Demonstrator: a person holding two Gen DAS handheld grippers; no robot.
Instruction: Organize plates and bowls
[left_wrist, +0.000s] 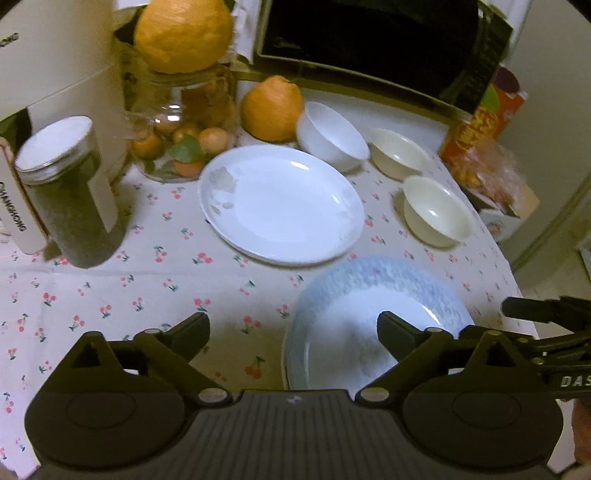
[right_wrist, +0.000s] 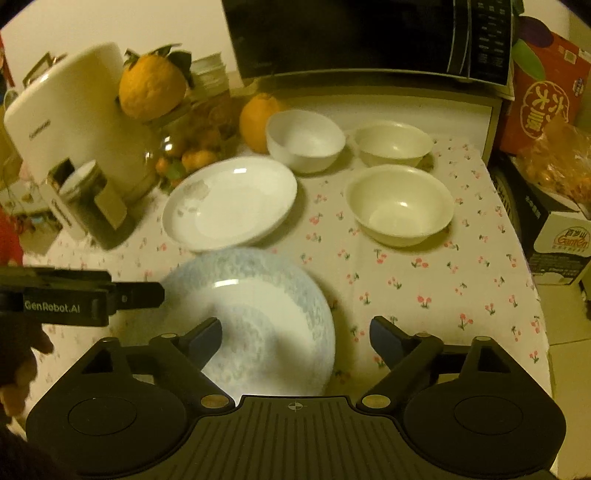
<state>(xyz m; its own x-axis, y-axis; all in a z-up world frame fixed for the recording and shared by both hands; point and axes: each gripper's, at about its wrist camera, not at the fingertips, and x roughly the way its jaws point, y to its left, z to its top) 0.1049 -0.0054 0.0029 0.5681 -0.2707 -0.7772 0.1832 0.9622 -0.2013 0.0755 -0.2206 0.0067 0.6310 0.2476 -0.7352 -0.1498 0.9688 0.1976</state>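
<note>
A blue-rimmed plate (left_wrist: 373, 295) (right_wrist: 258, 295) lies on the cherry-print tablecloth nearest me. Beyond it lies a white plate (left_wrist: 280, 203) (right_wrist: 229, 203). A white bowl (left_wrist: 332, 133) (right_wrist: 304, 138) and two cream bowls, one behind (left_wrist: 399, 151) (right_wrist: 393, 142) and one in front (left_wrist: 436, 210) (right_wrist: 399, 205), stand further back. My left gripper (left_wrist: 293, 332) is open and empty above the blue plate's left edge. My right gripper (right_wrist: 295, 334) is open and empty over the blue plate's right edge. The left gripper also shows in the right wrist view (right_wrist: 140, 295), at that plate's left side.
A microwave (right_wrist: 369, 37) stands at the back. A white appliance (right_wrist: 74, 122), a dark jar (left_wrist: 66, 195), a glass jar of small oranges (left_wrist: 181, 122) and a large citrus fruit (left_wrist: 271, 109) crowd the back left. Boxes (right_wrist: 546, 96) stand at the right table edge.
</note>
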